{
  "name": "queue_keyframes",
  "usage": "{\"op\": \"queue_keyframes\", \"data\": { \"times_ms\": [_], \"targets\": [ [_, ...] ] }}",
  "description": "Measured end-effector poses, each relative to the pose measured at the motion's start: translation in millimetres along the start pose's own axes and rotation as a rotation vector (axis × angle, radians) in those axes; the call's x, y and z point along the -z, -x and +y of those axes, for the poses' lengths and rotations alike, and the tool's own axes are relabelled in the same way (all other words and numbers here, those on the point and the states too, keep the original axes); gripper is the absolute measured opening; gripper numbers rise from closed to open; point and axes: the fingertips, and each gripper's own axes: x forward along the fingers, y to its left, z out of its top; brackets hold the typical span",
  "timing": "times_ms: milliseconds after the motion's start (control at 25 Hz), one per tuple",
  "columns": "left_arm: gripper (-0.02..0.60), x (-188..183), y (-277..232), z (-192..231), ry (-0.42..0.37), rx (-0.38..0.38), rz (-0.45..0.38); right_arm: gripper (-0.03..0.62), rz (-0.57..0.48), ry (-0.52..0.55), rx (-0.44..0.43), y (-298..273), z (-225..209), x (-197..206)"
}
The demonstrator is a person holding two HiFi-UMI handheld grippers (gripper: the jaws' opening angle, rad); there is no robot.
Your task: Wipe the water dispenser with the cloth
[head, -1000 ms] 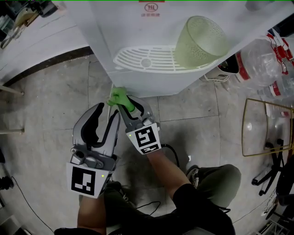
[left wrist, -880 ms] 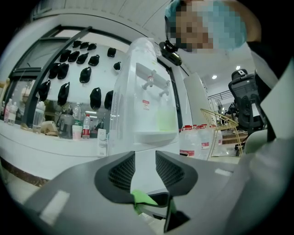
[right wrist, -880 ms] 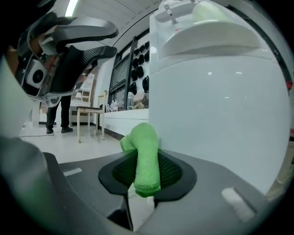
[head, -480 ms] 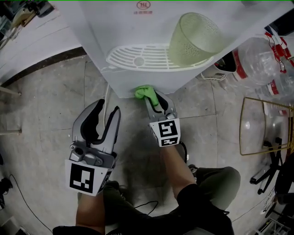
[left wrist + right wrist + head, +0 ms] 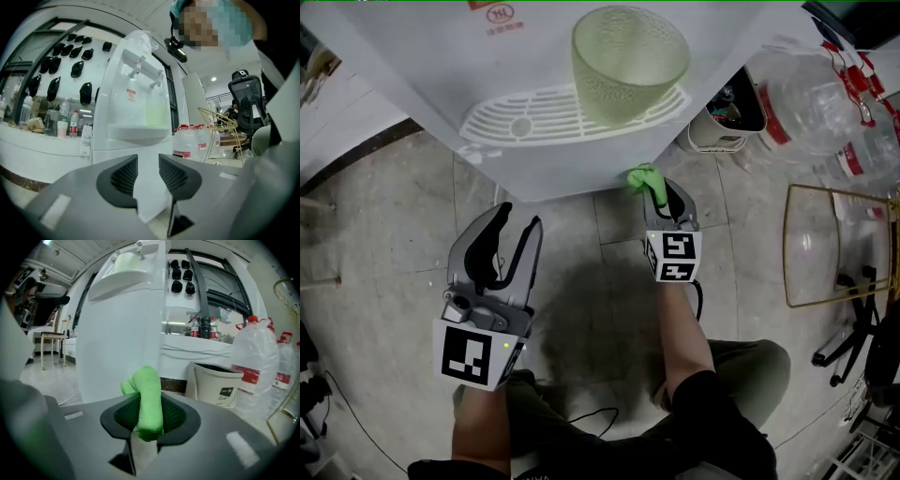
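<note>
– Judging how far the wipe has got: the water dispenser (image 5: 422,66) shows no plain clean-or-dirty line; which part is being covered?
– Its lower front panel, near the right corner; the upper panels, the drip tray (image 5: 525,117) under the green cup (image 5: 628,56) and the sides look left to do, I'd guess.
– And the hands?
– The left gripper (image 5: 517,221) hangs back from the front's left corner, jaws parted on nothing; the right gripper (image 5: 659,192) reaches forward on an extended forearm, jaws clamped on the cloth (image 5: 641,177); that green roll meets the panel's bottom edge, though actual contact I cannot confirm.
</note>
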Motion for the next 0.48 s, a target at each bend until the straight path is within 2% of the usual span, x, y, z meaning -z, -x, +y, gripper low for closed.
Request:
{"op": "queue_keyframes", "data": {
  "times_ms": [120,200,360,480],
  "targets": [
    [0.112,-1,-1,-2,0.007,0.004,-0.003,0.109,0.016,-0.053,0.075,6,-24,8],
    [0.112,-3,0,0,0.012,-0.002,-0.010,0.109,0.023,-0.072,0.084,10,-24,13],
    [0.112,-17,7,11,0.073,-0.031,-0.071,0.109,0.030,-0.102,0.033,21,15,26],
    [0.112,-25,16,18,0.057,-0.047,-0.092,0.109,0.037,-0.128,-0.049,30,66,36]
  ]
}}
